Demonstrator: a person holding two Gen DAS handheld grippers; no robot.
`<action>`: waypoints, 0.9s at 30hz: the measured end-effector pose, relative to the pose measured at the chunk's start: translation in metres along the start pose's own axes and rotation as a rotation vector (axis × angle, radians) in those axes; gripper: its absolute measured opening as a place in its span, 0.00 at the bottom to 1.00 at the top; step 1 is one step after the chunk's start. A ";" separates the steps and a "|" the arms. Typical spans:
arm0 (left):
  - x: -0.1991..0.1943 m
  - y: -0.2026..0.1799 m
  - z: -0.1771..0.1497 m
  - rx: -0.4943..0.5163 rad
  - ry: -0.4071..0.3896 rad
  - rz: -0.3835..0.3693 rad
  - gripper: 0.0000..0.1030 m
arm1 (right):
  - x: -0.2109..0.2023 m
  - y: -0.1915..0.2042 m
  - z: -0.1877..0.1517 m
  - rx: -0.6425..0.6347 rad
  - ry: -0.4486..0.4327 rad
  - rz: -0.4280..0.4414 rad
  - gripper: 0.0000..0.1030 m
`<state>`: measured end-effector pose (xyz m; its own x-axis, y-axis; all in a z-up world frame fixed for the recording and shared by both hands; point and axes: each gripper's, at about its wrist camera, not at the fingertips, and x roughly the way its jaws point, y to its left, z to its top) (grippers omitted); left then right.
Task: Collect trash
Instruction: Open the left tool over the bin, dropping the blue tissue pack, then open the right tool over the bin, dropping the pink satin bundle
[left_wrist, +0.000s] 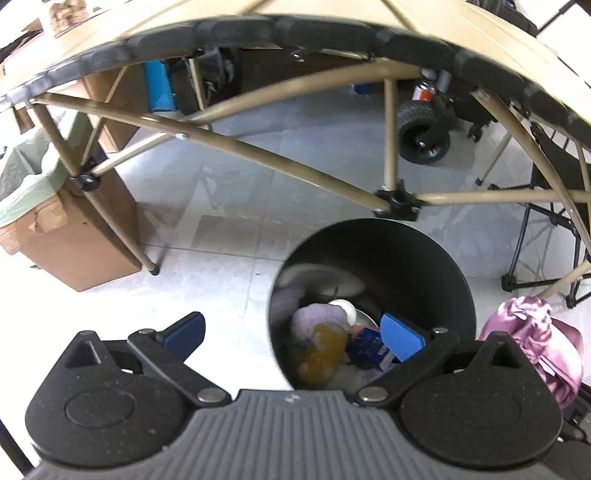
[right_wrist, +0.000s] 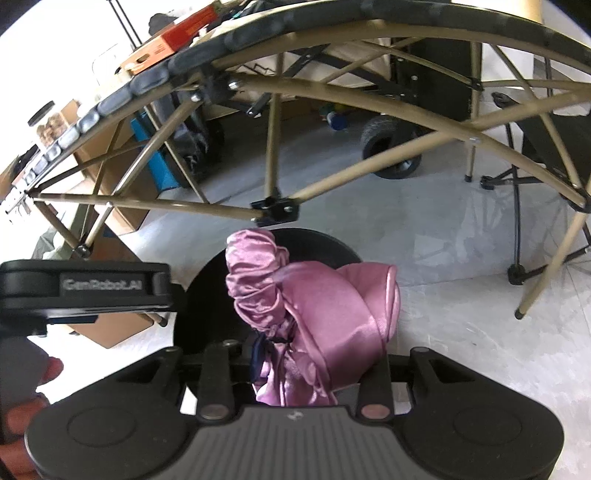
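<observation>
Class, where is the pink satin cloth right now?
Clamped in the right tongs, the pink satin cloth hangs over the black bin, beside the folding table's legs.

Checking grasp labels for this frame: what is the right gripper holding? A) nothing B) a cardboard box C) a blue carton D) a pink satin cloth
D: in the right wrist view the right gripper is shut on the bunched pink satin cloth, held above the black bin; the left gripper is open and empty.

Pink cloth (right_wrist: 325, 314) glossy satin; bin (left_wrist: 413, 258) matt dark plastic; floor (left_wrist: 229, 206) smooth, shiny.
</observation>
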<state>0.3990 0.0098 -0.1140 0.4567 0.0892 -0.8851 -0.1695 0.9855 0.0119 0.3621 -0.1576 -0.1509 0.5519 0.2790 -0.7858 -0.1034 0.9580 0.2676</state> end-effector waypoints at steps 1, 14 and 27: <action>-0.001 0.006 0.000 -0.008 -0.001 0.002 1.00 | 0.003 0.004 0.001 -0.006 0.001 -0.001 0.32; -0.009 0.061 -0.003 -0.087 -0.009 0.054 1.00 | 0.034 0.045 0.007 -0.063 0.020 -0.046 0.32; -0.011 0.078 -0.007 -0.102 -0.009 0.088 1.00 | 0.045 0.058 0.010 -0.082 0.039 -0.089 0.32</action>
<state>0.3752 0.0850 -0.1068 0.4443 0.1768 -0.8783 -0.2969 0.9540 0.0419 0.3891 -0.0905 -0.1659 0.5293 0.1938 -0.8260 -0.1240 0.9808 0.1507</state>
